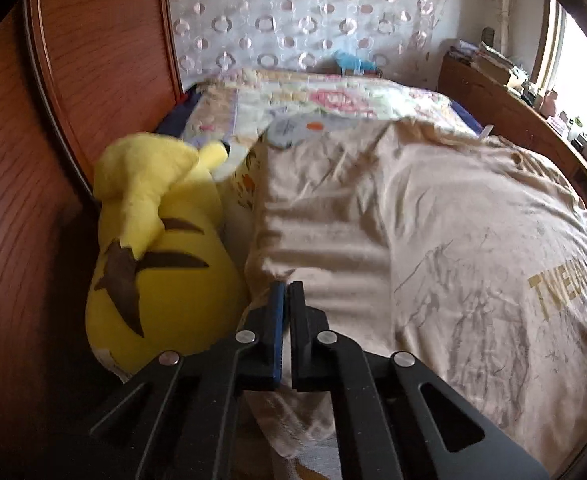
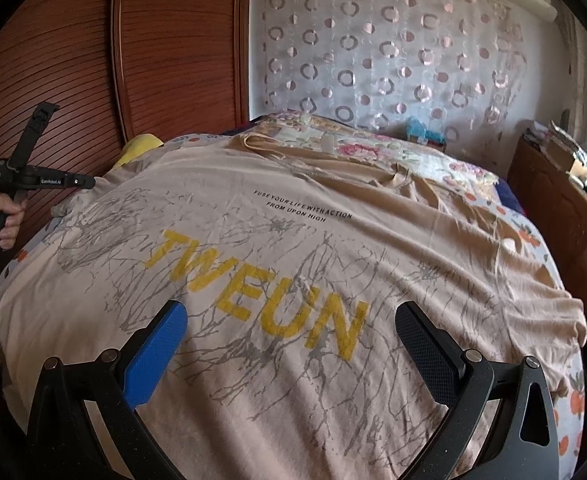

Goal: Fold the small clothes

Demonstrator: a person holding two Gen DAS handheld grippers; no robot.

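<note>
A beige T-shirt [image 2: 293,264] lies spread, printed side up, over a bed [image 2: 565,412] with an orange-fruit-patterned sheet. Its yellow lettering [image 2: 261,292] and a smaller black slogan are readable from the right wrist view; in the left wrist view only the first letters show before the frame edge cuts them off.

The left gripper [image 1: 287,286] has its jaws drawn together at the shirt's left edge, with shirt fabric running up to and beneath the fingertips. Motion blur smears the cloth there, so whether the pads pinch a fold cannot be made out.

The right gripper [image 2: 289,320] hovers over the lower chest print with jaws spread wide, nothing between them.

A yellow plush toy [image 1: 153,248] rests between the bed and a wooden wardrobe [image 1: 25,184]; from the right it is largely hidden behind the shirt. A floral quilt [image 1: 325,100] lies beyond the collar. The hand [image 2: 3,216] on the left gripper's handle is cropped at the frame edge.
</note>
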